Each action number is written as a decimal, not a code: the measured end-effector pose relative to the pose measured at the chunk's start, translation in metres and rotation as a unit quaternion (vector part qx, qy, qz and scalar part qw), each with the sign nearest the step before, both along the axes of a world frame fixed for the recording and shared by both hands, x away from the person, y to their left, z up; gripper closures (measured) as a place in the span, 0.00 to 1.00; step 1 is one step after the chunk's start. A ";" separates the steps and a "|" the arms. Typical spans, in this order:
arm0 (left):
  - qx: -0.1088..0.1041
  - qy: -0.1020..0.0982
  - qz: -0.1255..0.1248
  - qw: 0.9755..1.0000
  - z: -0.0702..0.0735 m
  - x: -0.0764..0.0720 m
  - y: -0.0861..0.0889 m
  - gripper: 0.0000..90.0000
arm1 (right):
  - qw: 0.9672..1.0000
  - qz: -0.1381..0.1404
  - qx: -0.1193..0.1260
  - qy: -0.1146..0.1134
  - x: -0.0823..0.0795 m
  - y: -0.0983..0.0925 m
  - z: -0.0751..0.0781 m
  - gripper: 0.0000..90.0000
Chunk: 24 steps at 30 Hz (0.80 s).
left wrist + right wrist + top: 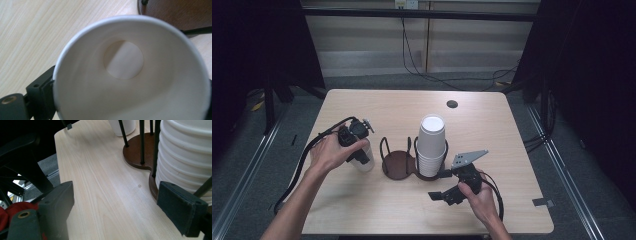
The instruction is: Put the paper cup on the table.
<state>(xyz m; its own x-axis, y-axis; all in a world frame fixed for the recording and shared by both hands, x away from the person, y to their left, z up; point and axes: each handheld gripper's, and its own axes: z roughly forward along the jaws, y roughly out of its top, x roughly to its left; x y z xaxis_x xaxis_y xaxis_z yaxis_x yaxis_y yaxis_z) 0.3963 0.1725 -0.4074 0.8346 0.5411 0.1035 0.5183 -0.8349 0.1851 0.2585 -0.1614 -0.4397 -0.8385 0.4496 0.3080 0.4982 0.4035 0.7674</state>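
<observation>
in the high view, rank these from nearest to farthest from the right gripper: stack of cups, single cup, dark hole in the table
1. Stack of cups, just beyond the right gripper, in the holder.
2. Single cup, across at the left gripper.
3. Dark hole, near the table's far edge.

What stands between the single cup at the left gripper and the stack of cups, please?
In the high view, the empty ring of the brown holder stands between the single cup and the stack.
</observation>
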 end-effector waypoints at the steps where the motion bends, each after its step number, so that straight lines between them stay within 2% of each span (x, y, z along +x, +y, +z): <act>1: -0.003 0.000 -0.007 1.000 -0.001 -0.001 -0.001 0.07 | 1.000 0.000 0.000 0.000 0.000 0.000 0.000 0.16; 3: -0.014 0.007 -0.014 1.000 -0.003 -0.002 -0.001 0.07 | 1.000 0.002 0.003 -0.002 0.000 -0.001 0.001 0.16; 5: -0.010 0.005 -0.020 1.000 -0.007 -0.002 -0.001 0.08 | 1.000 0.002 0.004 -0.002 0.000 -0.002 0.002 0.16; 10: -0.016 0.004 -0.025 1.000 -0.012 -0.003 0.003 0.07 | 1.000 0.000 0.003 -0.002 0.000 -0.002 0.002 0.16; 16: -0.033 0.009 -0.024 0.999 -0.016 -0.006 0.014 0.07 | 1.000 0.000 0.004 -0.002 0.000 -0.003 0.002 0.16; 18: -0.042 0.005 -0.025 0.999 -0.018 -0.006 0.017 0.07 | 1.000 0.001 0.003 -0.002 0.000 -0.002 0.002 0.16; 24: -0.066 0.009 -0.017 0.998 -0.021 -0.009 0.030 0.07 | 1.000 0.001 0.003 -0.002 0.000 -0.002 0.002 0.16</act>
